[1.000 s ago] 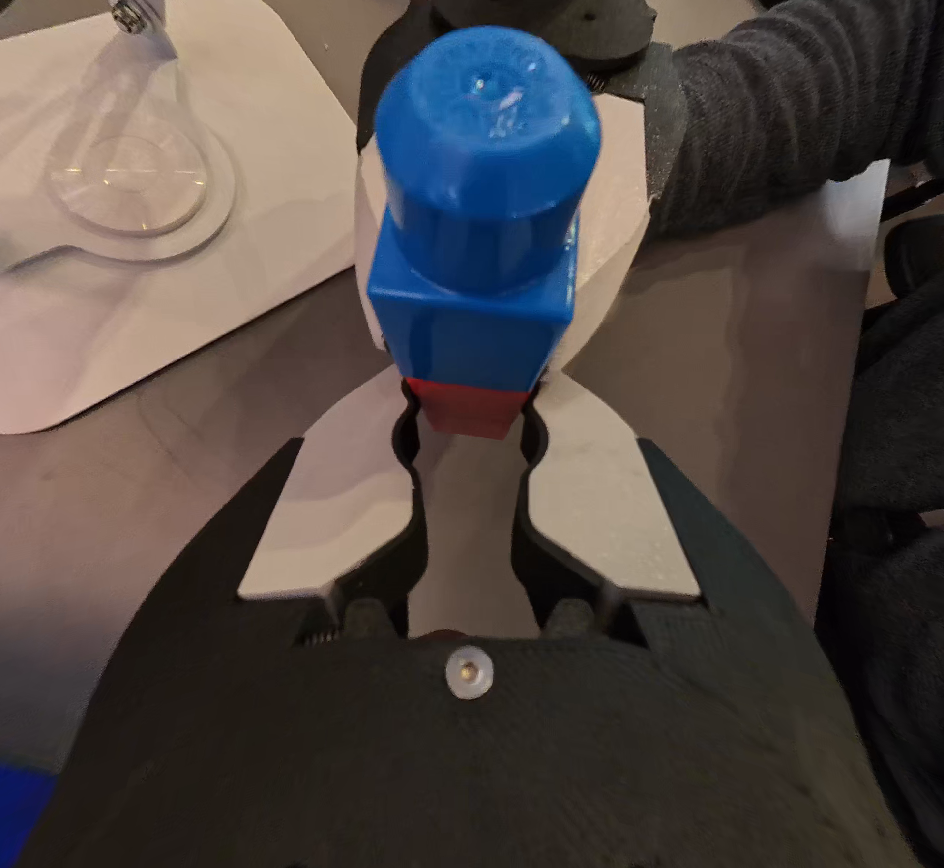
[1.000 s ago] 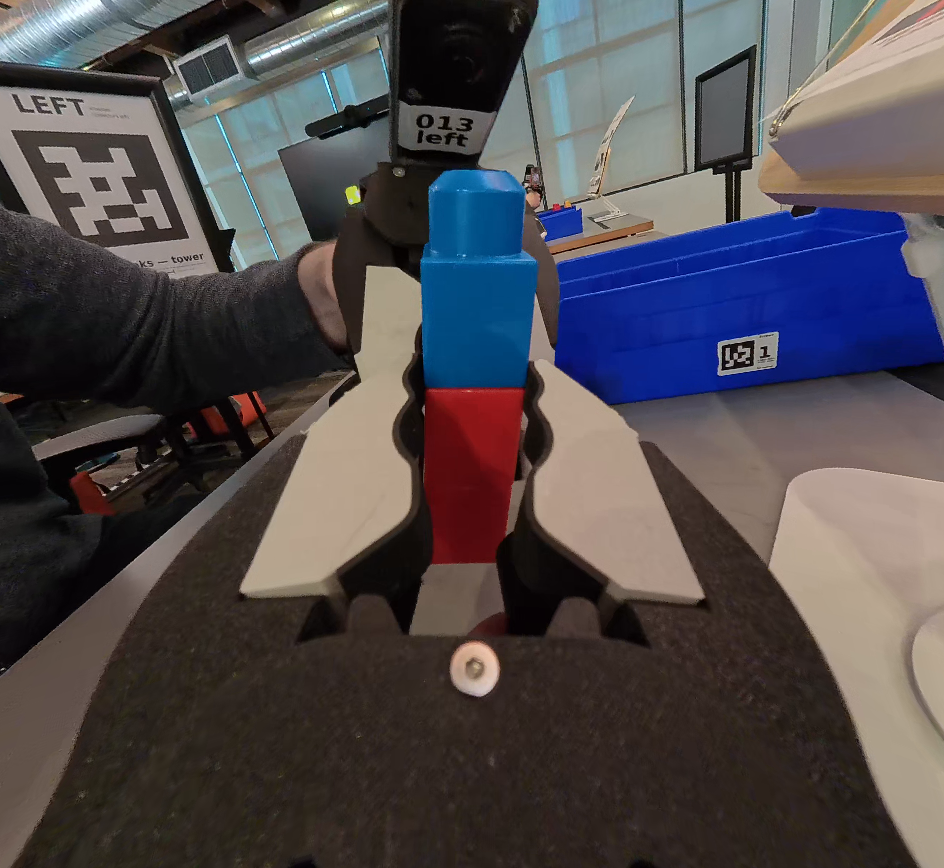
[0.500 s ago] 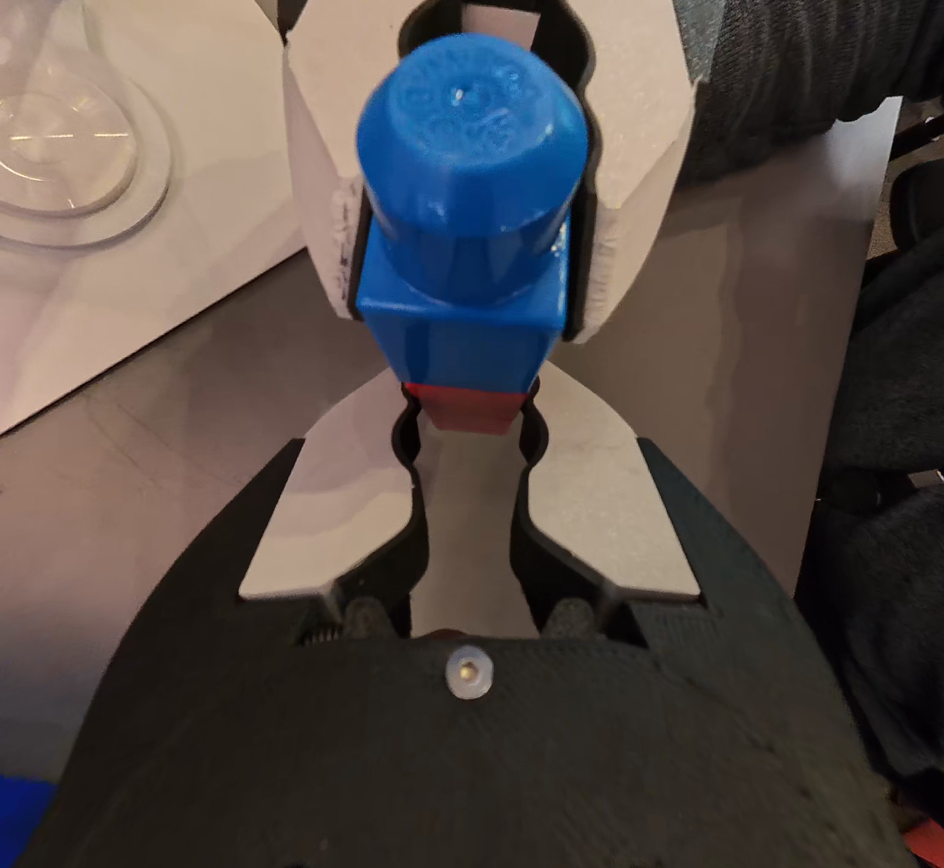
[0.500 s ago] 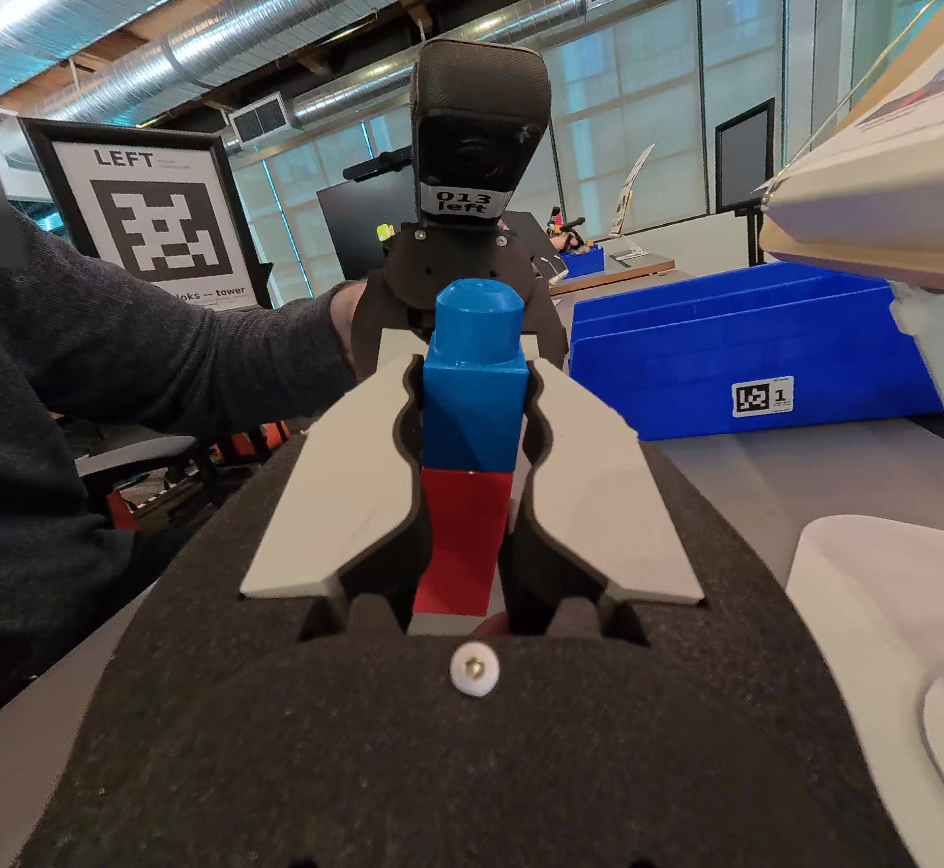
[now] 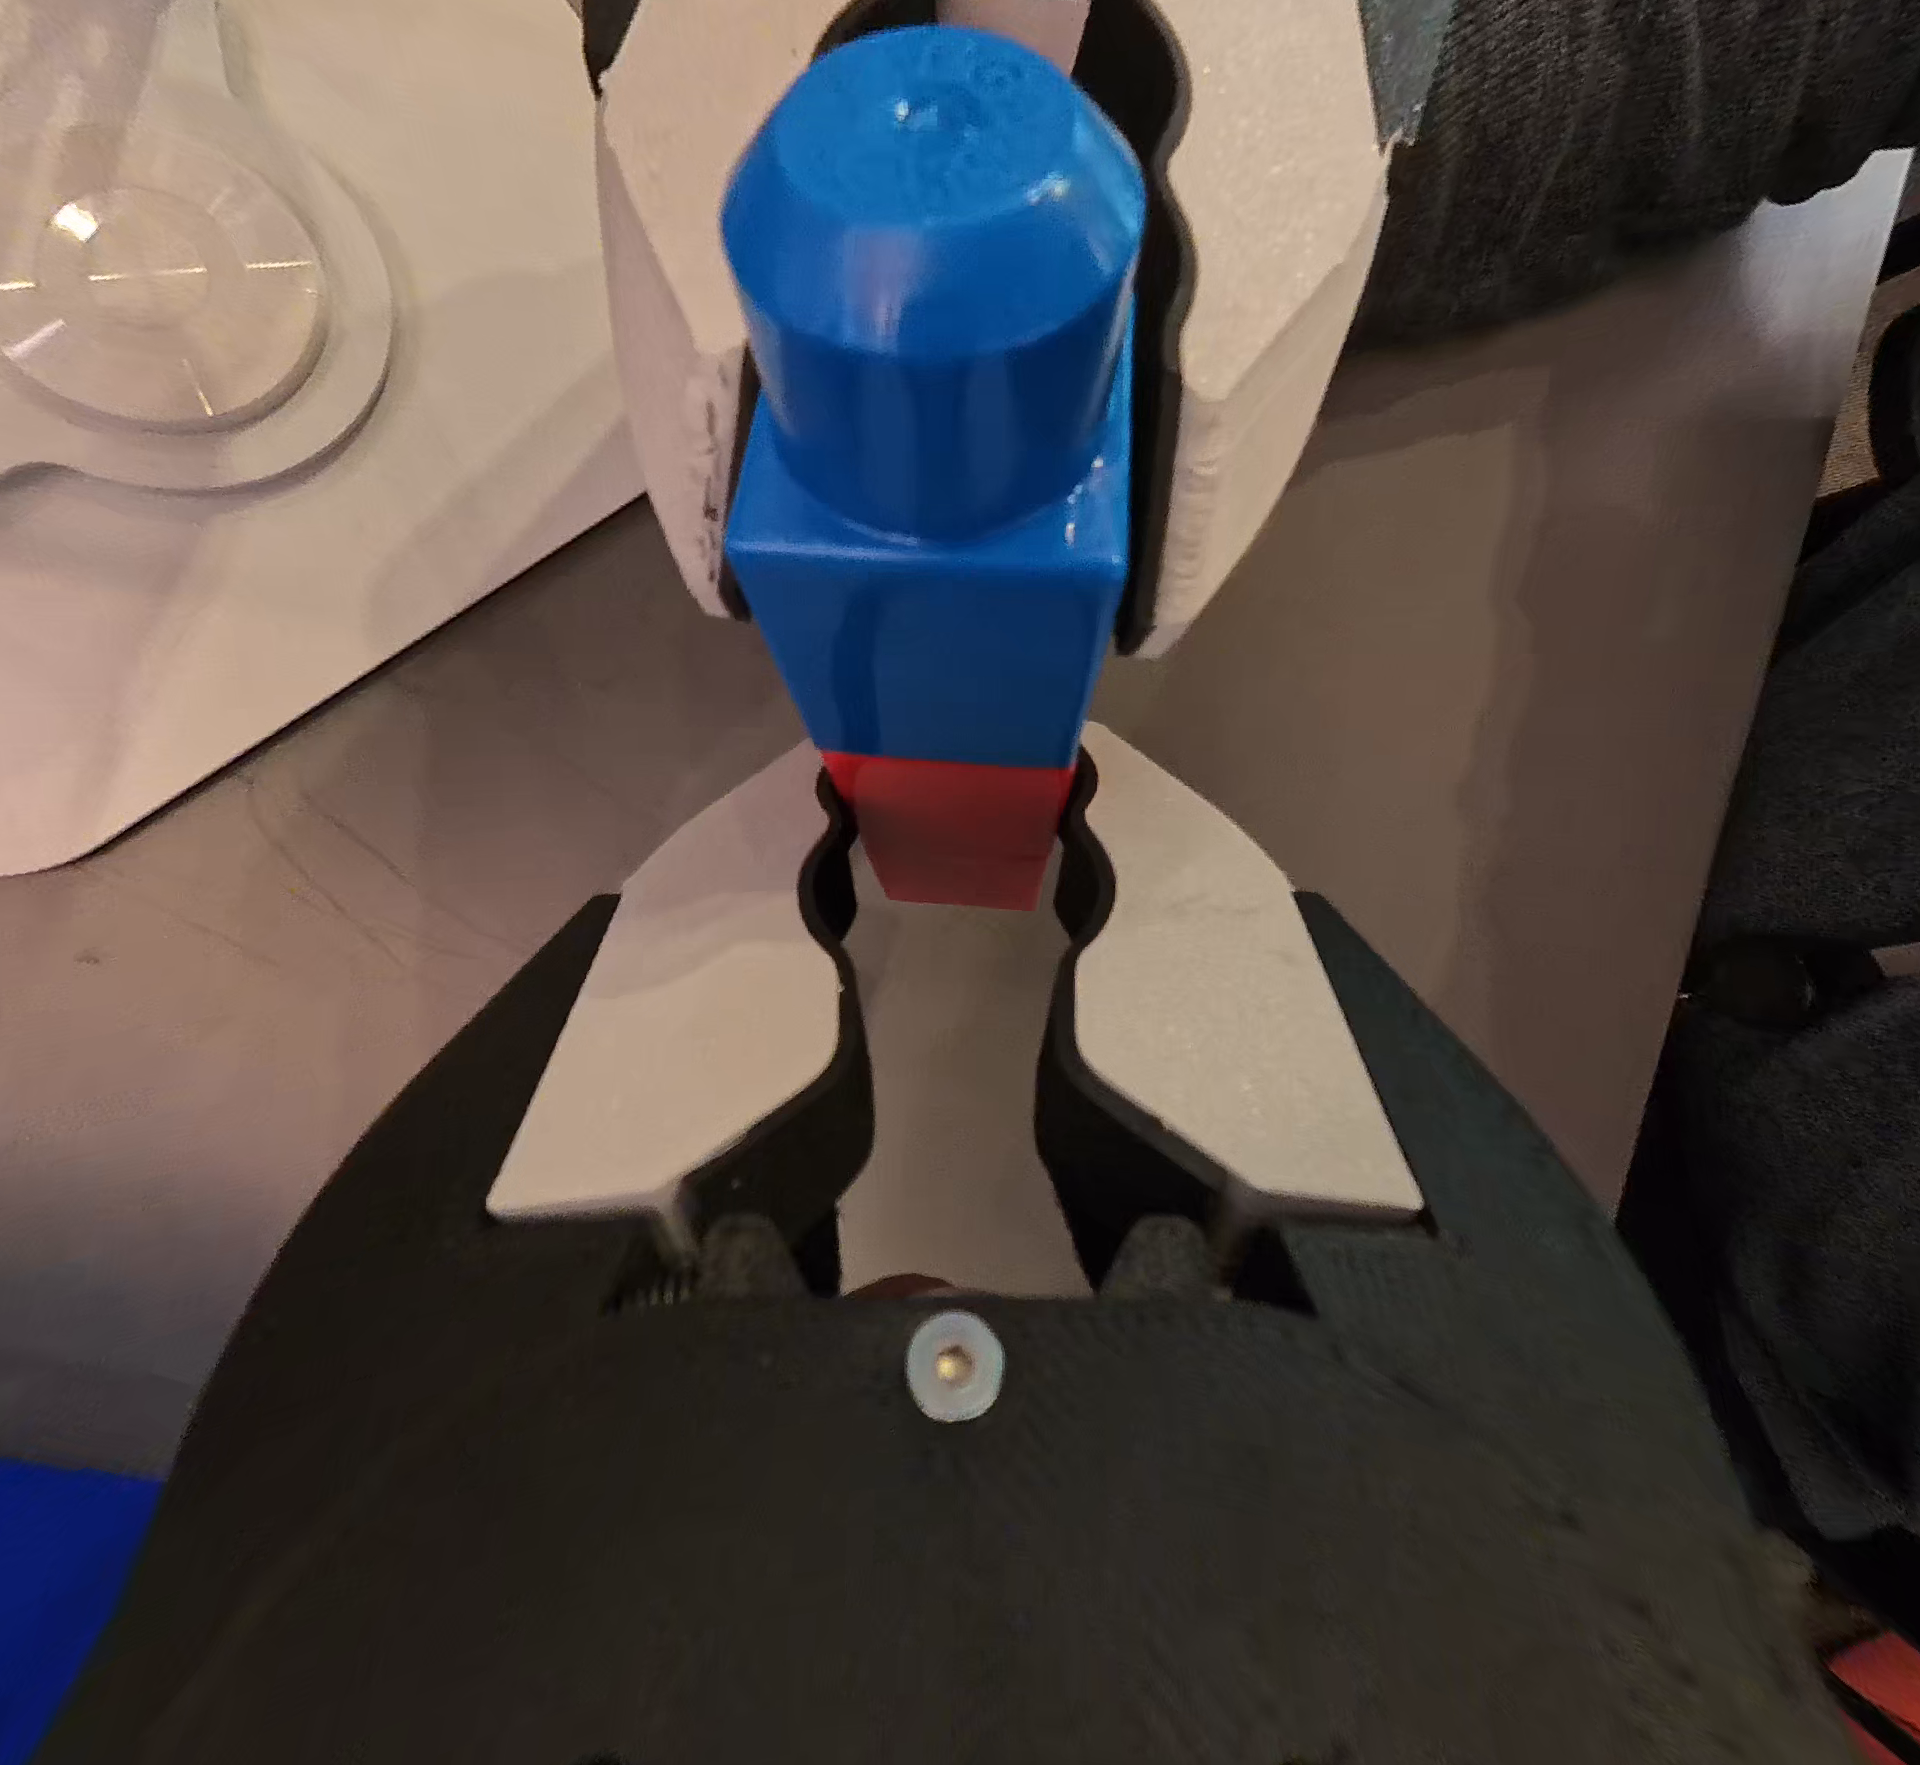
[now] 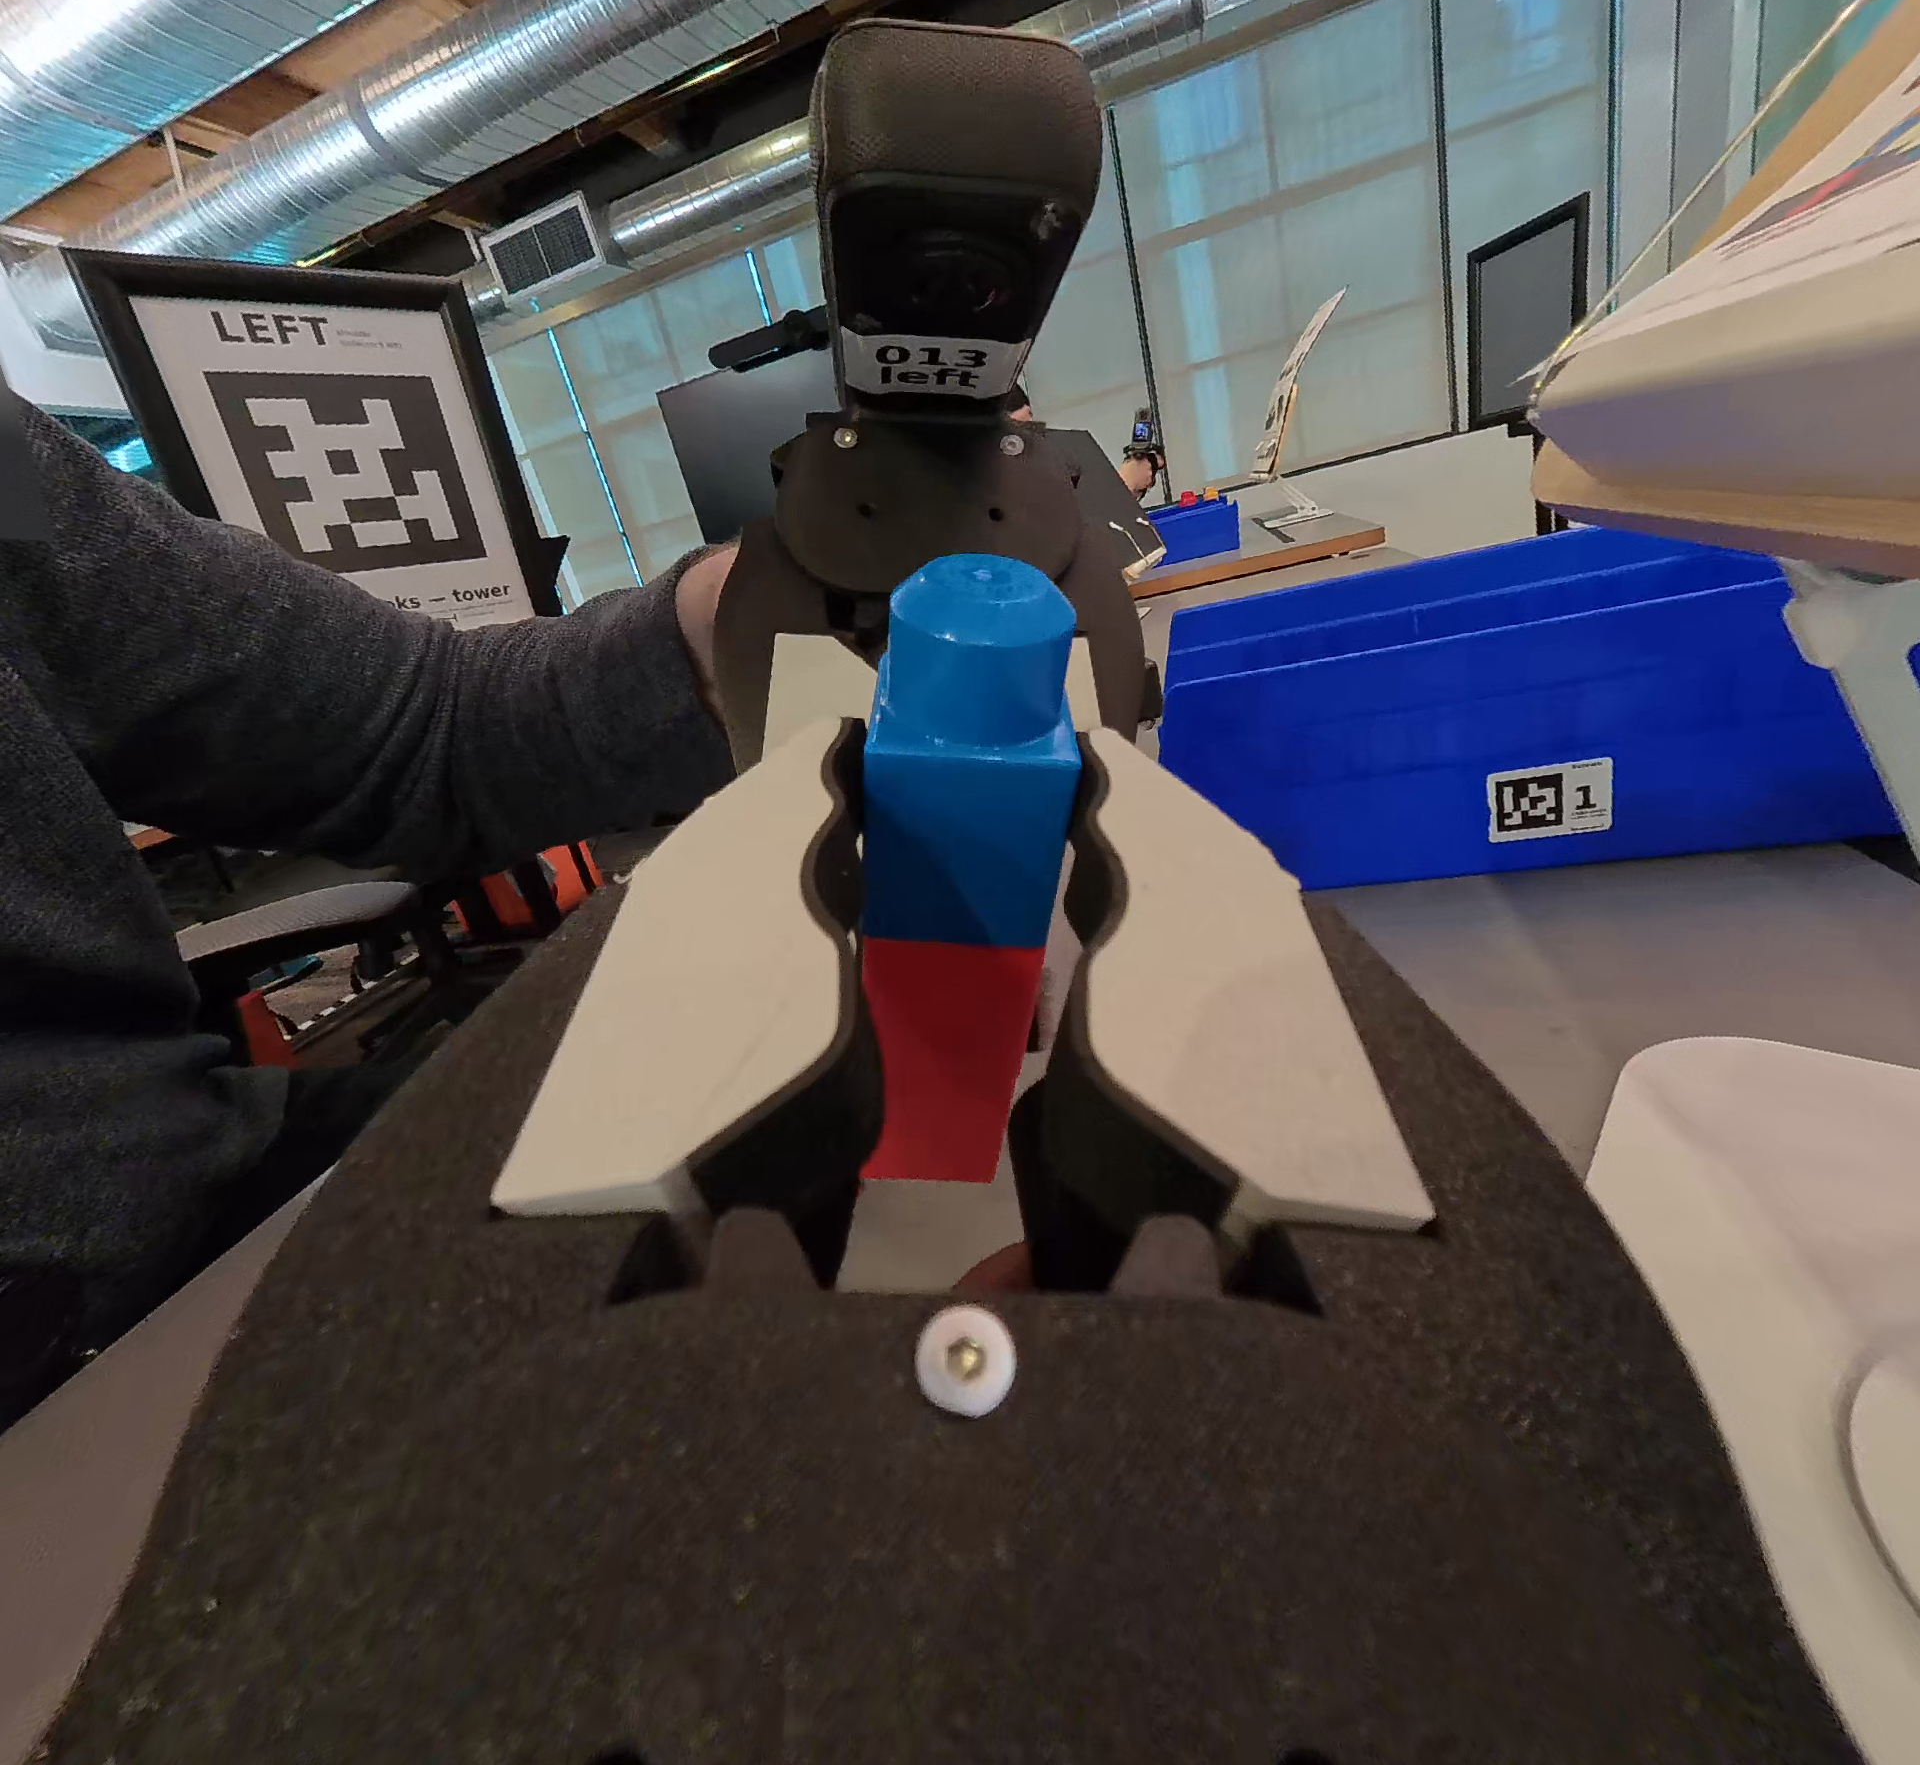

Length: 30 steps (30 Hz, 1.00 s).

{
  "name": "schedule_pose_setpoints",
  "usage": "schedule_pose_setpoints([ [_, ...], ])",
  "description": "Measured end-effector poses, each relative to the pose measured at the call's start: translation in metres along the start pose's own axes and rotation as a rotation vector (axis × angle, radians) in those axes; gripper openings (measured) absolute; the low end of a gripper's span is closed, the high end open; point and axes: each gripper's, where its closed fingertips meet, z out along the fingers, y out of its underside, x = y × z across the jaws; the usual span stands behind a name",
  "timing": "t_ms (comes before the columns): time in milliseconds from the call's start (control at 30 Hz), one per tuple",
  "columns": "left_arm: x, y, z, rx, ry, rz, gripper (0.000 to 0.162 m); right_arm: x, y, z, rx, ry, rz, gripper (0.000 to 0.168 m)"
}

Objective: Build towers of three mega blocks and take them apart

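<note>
A two-block tower, a blue block (image 5: pixel 925 655) on a red block (image 5: pixel 951 822), is held in the air between both grippers. My left gripper (image 5: pixel 951 827) is shut on the red block at its fingertips. My right gripper (image 5: pixel 930 619) comes from the opposite side, and its white fingers (image 5: pixel 1257 261) press the blue block's sides. In the right wrist view, my right gripper (image 6: pixel 966 759) holds the blue block (image 6: pixel 966 832) at its tips. The red block (image 6: pixel 945 1061) lies deeper between its fingers. The left gripper's body (image 6: pixel 935 510) is just behind the tower.
A white base plate (image 5: pixel 343 520) with a clear dome (image 5: pixel 156 281) lies on the grey table (image 5: pixel 1455 780) at left. A blue bin (image 6: pixel 1507 707) stands at right and a framed marker sign (image 6: pixel 332 458) at left. A person's dark sleeve (image 6: pixel 312 707) reaches in. Left tips to right tips: about 7 cm.
My right gripper has slid forward along the tower, from flanking the red block to gripping the blue one. The left gripper has kept its hold on the red block.
</note>
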Motion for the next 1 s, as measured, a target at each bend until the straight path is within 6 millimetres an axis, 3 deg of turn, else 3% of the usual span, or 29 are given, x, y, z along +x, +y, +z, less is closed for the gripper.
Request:
schedule_pose_setpoints([
  [200,0.002,-0.003,0.001,0.032,0.012,-0.012,0.036,-0.001,-0.003,0.001,0.033,0.002,0.016,0.037],
  [267,0.004,-0.010,-0.005,0.085,0.028,-0.031,0.036,0.003,0.000,0.000,0.011,0.016,0.016,0.050],
  [400,0.005,-0.011,-0.008,0.119,0.026,-0.041,0.036,-0.003,0.011,0.006,-0.050,-0.011,0.004,0.049],
  [433,0.004,-0.010,-0.007,0.115,0.024,-0.040,0.036,-0.005,0.012,0.008,-0.061,-0.020,-0.004,0.038],
  [500,0.006,-0.010,-0.006,0.123,0.028,-0.035,0.036,-0.006,0.013,0.008,-0.073,-0.019,-0.005,0.036],
  [667,0.007,-0.017,-0.008,0.209,0.078,-0.086,0.040,-0.003,0.002,0.005,-0.007,-0.007,0.033,0.036],
  [800,0.009,-0.015,0.004,0.189,0.069,-0.073,0.036,-0.003,-0.004,0.002,0.034,-0.019,0.052,0.036],
  [1000,0.010,-0.013,0.005,0.154,0.055,-0.083,0.036,-0.004,-0.010,0.000,0.062,-0.028,0.055,0.041],
])
